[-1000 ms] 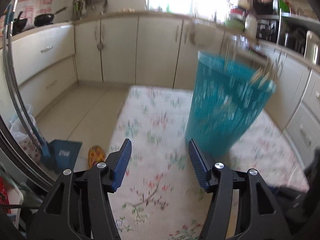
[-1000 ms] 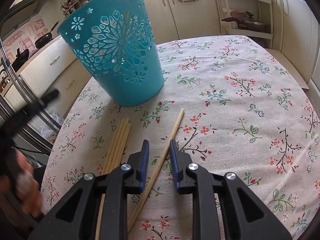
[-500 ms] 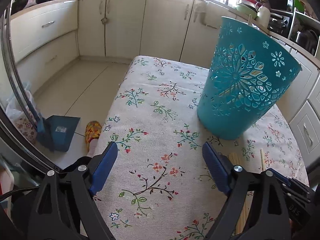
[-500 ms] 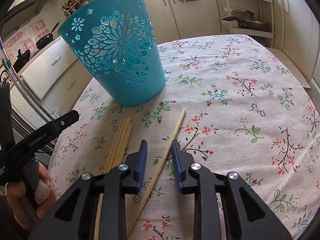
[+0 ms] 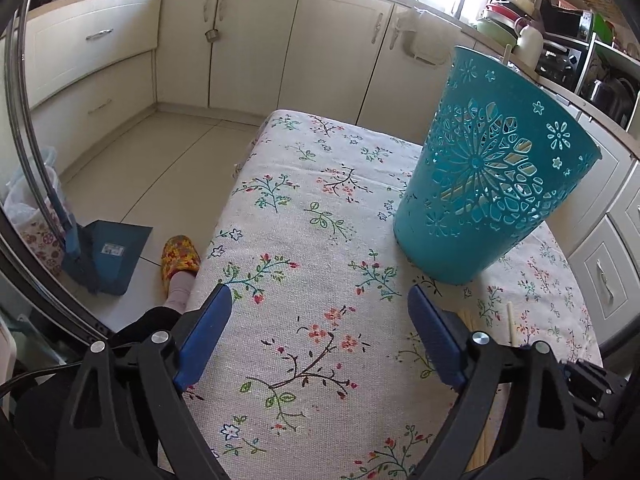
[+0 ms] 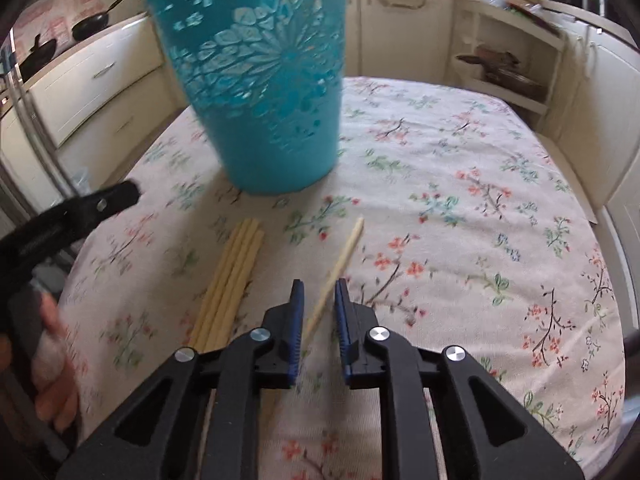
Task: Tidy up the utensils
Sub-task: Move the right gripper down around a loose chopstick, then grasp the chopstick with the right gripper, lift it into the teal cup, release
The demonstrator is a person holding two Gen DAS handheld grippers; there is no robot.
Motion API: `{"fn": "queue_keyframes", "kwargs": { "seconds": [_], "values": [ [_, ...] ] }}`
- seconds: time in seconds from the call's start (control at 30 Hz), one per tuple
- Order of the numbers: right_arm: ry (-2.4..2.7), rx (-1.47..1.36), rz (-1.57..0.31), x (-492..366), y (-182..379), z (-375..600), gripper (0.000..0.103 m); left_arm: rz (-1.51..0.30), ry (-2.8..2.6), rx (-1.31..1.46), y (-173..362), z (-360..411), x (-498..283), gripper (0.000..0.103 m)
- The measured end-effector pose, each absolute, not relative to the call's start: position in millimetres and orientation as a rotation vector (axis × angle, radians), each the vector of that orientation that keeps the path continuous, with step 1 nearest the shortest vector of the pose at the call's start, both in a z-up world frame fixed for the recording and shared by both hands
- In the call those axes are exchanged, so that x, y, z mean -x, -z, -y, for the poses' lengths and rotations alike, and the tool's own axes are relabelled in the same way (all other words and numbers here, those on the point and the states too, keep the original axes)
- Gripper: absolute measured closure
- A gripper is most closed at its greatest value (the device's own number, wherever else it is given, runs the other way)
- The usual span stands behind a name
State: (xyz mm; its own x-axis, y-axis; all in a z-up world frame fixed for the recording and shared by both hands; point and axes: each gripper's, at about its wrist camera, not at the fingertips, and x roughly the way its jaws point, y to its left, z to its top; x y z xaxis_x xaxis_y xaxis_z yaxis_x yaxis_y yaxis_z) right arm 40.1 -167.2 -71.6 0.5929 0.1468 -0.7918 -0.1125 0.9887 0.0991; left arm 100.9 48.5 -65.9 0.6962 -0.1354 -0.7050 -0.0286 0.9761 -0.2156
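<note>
A teal cut-out basket (image 5: 492, 184) stands upright on the floral tablecloth (image 5: 304, 240); pale sticks show through its holes. My left gripper (image 5: 319, 296) hovers low over the cloth to the basket's front left, its jaws wide and still opening, with nothing between them. In the right wrist view the basket (image 6: 264, 92) is blurred. A bundle of wooden chopsticks (image 6: 236, 272) lies in front of it, and a single chopstick (image 6: 348, 244) lies to their right. My right gripper (image 6: 319, 288) straddles this chopstick's near part, its jaws closing, and the pads stand a little apart from it.
A blue dustpan (image 5: 108, 256) and a foot in a patterned slipper (image 5: 180, 256) are on the floor left of the table's edge. Cream cabinets (image 5: 256, 44) line the walls. An open shelf with pans (image 6: 500, 68) stands beyond the table's far right.
My left gripper's jaws have spread wide and it has dropped lower over the cloth, clear of the basket. My right gripper's jaws have narrowed around the single chopstick, and its view has shifted.
</note>
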Motion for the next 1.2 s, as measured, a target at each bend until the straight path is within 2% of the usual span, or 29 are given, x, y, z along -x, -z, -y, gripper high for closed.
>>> {"fn": "queue_keyframes", "kwargs": {
  "seconds": [0.13, 0.17, 0.23, 0.27, 0.5, 0.73, 0.93, 1.1, 1.2],
  "values": [
    [-0.131, 0.052, -0.93, -36.3, 72.2, 160.4, 0.084, -0.803, 0.067, 0.217, 66.4, -48.1, -101.7, 0.017],
    [-0.141, 0.058, -0.936, -37.0, 71.6, 159.1, 0.09, -0.804, 0.067, 0.215, 66.5, -47.3, -102.0, 0.017],
    [-0.169, 0.037, -0.954, -40.0, 70.3, 161.0, 0.094, -0.804, 0.068, 0.217, 66.5, -47.0, -102.1, 0.017],
    [-0.18, 0.01, -0.962, -40.7, 69.9, 163.9, 0.098, -0.804, 0.068, 0.221, 66.6, -47.8, -101.8, 0.017],
    [-0.326, -0.264, -0.872, -13.5, 25.3, 195.7, 0.098, -0.809, 0.071, 0.225, 67.5, -47.1, -102.9, 0.017],
    [-0.464, -0.468, -0.674, -9.4, -51.2, 208.2, 0.098, -0.812, 0.063, 0.227, 68.1, -46.9, -102.9, 0.017],
    [-0.411, -0.491, -0.392, -42.0, -124.2, 204.3, 0.098, -0.811, 0.061, 0.222, 67.7, -45.5, -102.1, 0.017],
    [-0.243, -0.486, -0.255, -99.1, -141.6, 187.2, 0.098, -0.806, 0.065, 0.232, 67.4, -45.7, -102.0, 0.017],
    [-0.166, -0.441, -0.271, -130.5, -128.1, 171.7, 0.098, -0.803, 0.071, 0.237, 67.3, -46.8, -101.8, 0.017]
  ]
}}
